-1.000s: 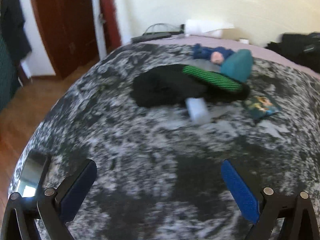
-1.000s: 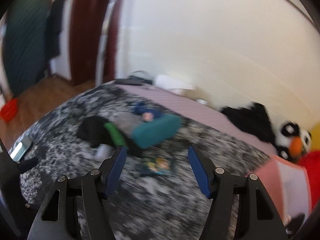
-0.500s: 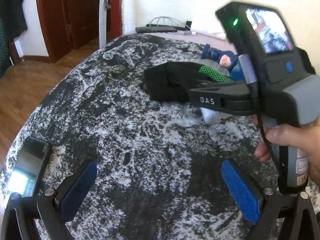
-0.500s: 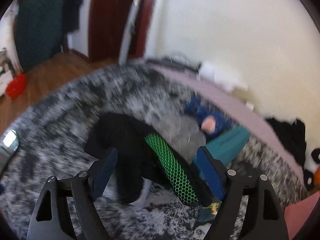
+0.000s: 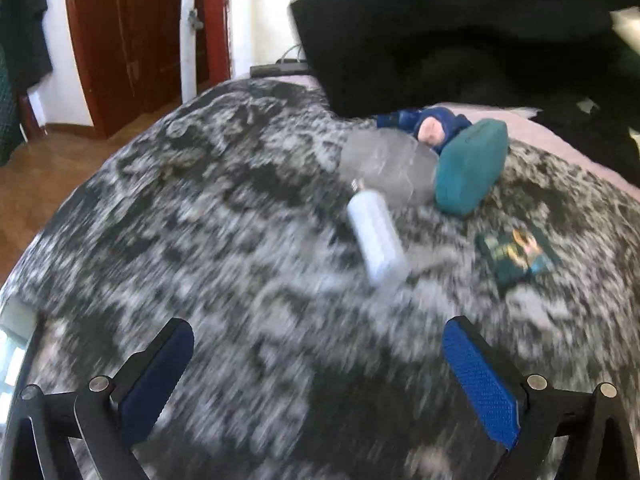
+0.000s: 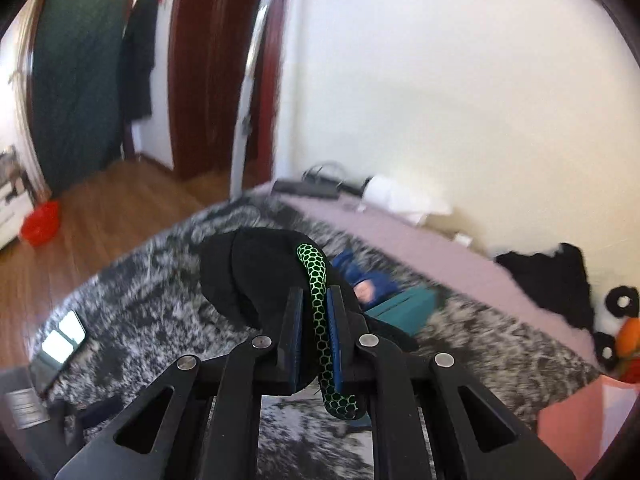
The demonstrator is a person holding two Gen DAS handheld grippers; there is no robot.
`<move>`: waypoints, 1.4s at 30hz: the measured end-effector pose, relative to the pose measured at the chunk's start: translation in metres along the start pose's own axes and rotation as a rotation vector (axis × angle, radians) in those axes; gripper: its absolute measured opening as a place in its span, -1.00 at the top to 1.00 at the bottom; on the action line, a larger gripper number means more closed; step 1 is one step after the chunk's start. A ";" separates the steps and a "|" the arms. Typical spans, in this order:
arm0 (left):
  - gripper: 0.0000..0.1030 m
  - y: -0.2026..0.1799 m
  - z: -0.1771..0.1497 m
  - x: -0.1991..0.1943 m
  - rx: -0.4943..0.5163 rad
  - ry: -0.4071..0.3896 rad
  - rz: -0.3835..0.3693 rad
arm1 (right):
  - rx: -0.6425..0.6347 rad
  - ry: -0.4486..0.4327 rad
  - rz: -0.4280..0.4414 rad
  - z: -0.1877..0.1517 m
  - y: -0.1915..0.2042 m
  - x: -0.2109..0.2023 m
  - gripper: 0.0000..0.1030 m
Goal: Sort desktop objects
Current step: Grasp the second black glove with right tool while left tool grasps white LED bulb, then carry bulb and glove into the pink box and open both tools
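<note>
My right gripper (image 6: 313,296) has its jaws closing on the green honeycomb strap (image 6: 320,332) of a black fabric bag (image 6: 248,272), and the pads press on the strap. In the left wrist view the black bag (image 5: 420,32) hangs lifted above the mottled blanket (image 5: 240,220). Under it lie a pale lavender bottle (image 5: 376,236), a grey pouch (image 5: 388,164), a teal case (image 5: 472,168), a small blue doll (image 5: 432,124) and a picture card pack (image 5: 516,256). My left gripper (image 5: 316,340) is open over bare blanket, well short of the bottle.
A phone (image 6: 62,336) lies at the blanket's left edge. A stuffed penguin (image 6: 616,320), dark clothes (image 6: 552,276) and a pink box (image 6: 592,420) sit at the right. A power strip (image 6: 308,188) lies at the far edge. Wooden floor with a red basin (image 6: 40,224) is beyond.
The right gripper came down over the black bag, closed on its green strap and raised it. That uncovered the bottle and grey pouch. The left gripper stayed open.
</note>
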State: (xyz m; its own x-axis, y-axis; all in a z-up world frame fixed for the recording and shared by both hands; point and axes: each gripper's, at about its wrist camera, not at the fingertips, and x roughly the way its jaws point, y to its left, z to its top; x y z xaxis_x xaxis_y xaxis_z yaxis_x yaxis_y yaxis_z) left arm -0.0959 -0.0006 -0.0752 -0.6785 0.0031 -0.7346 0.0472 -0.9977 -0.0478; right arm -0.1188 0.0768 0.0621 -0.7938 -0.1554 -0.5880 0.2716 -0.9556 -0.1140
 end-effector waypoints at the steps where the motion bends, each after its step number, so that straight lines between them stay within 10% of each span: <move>1: -0.99 -0.006 0.006 0.008 0.003 -0.002 0.008 | 0.015 -0.011 -0.005 0.003 -0.008 -0.008 0.76; 10: -0.60 -0.042 0.033 0.077 0.062 0.055 0.000 | 0.195 -0.041 0.060 0.009 -0.074 -0.023 0.76; 14: 0.33 -0.052 0.026 0.085 0.101 0.049 -0.031 | 0.227 -0.028 0.060 0.006 -0.088 -0.015 0.76; 17: 0.50 -0.051 0.026 0.066 0.118 0.039 -0.074 | 0.252 -0.023 0.052 0.004 -0.095 -0.012 0.76; 31: 0.49 -0.080 0.023 -0.087 0.242 -0.185 -0.215 | 0.149 -0.067 -0.126 -0.017 -0.070 -0.109 0.76; 42: 0.49 -0.189 -0.004 -0.165 0.366 -0.266 -0.462 | 0.223 -0.143 -0.564 -0.094 -0.122 -0.238 0.75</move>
State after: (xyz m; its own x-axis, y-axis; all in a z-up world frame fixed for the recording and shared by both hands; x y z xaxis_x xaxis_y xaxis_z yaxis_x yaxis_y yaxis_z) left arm 0.0104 0.1879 0.0520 -0.7298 0.4679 -0.4985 -0.5146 -0.8560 -0.0500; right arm 0.0880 0.2536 0.1408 -0.8512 0.3713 -0.3709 -0.3190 -0.9272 -0.1962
